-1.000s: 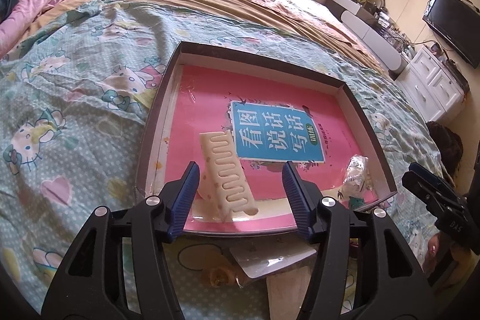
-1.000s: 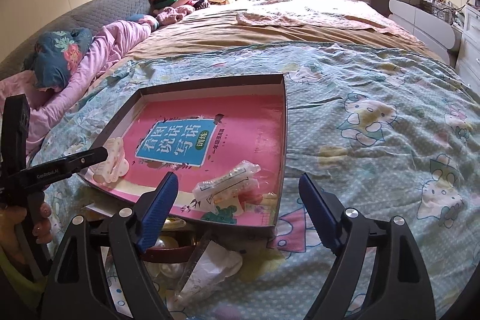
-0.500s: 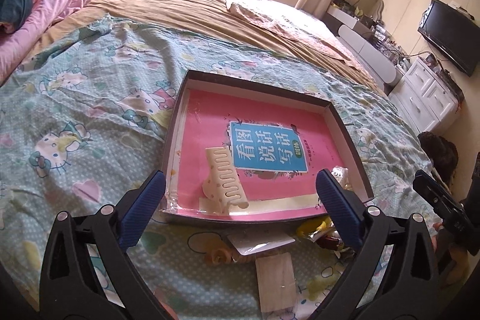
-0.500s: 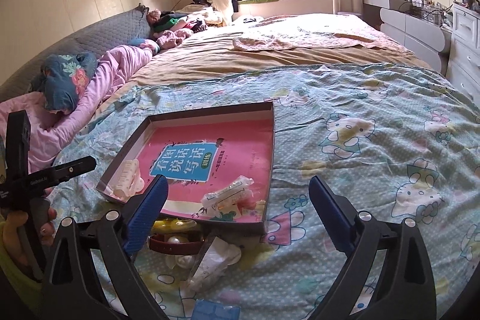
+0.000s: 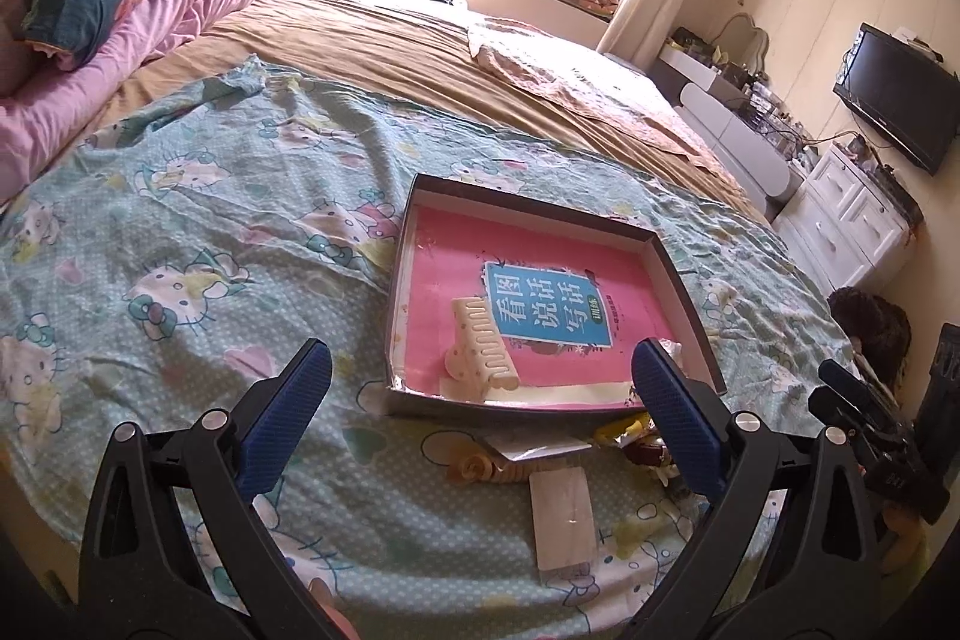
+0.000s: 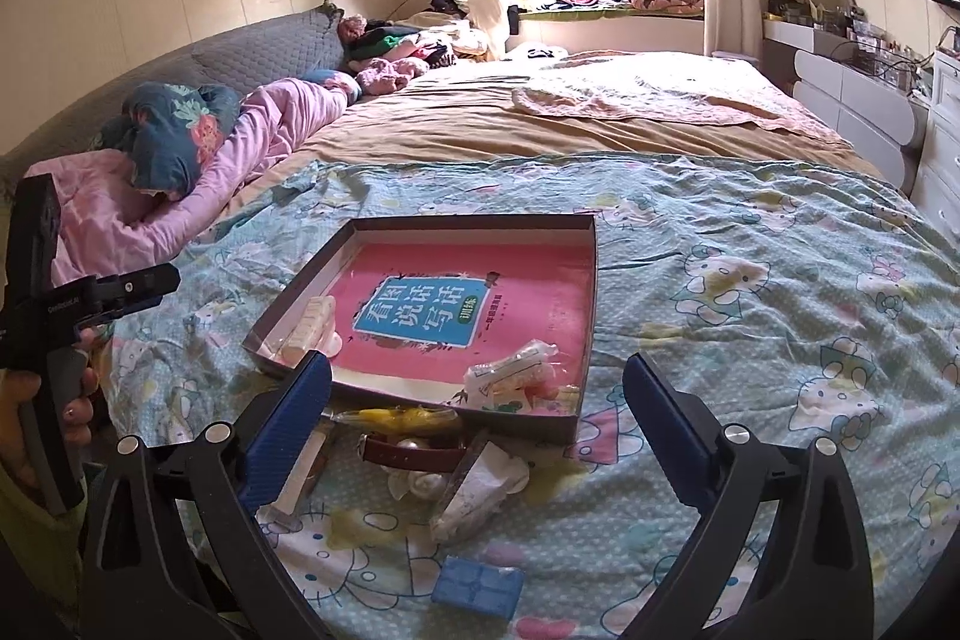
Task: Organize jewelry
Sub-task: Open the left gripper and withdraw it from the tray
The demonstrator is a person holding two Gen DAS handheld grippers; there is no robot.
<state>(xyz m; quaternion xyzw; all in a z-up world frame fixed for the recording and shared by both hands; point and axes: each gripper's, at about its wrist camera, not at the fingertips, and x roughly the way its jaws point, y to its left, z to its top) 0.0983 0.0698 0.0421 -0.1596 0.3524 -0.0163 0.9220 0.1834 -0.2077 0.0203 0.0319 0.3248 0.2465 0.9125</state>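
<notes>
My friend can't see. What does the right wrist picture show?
A shallow box with a pink book inside sits on a cartoon-cat bedsheet. The right gripper, jaws wide open, hovers over a watch, wrapped packets and a blue case lying before it.

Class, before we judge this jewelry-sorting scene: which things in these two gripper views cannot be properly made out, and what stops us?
- Brown strap, right view: one end sits behind the left finger; bracelet or watch, unclear.
- Yellow packet, left view: partly behind the tray wall and a finger.
- Clear wrapped packet in the tray, right view: wrapping blurs its contents.
- Blue case: contents unseen.
</notes>
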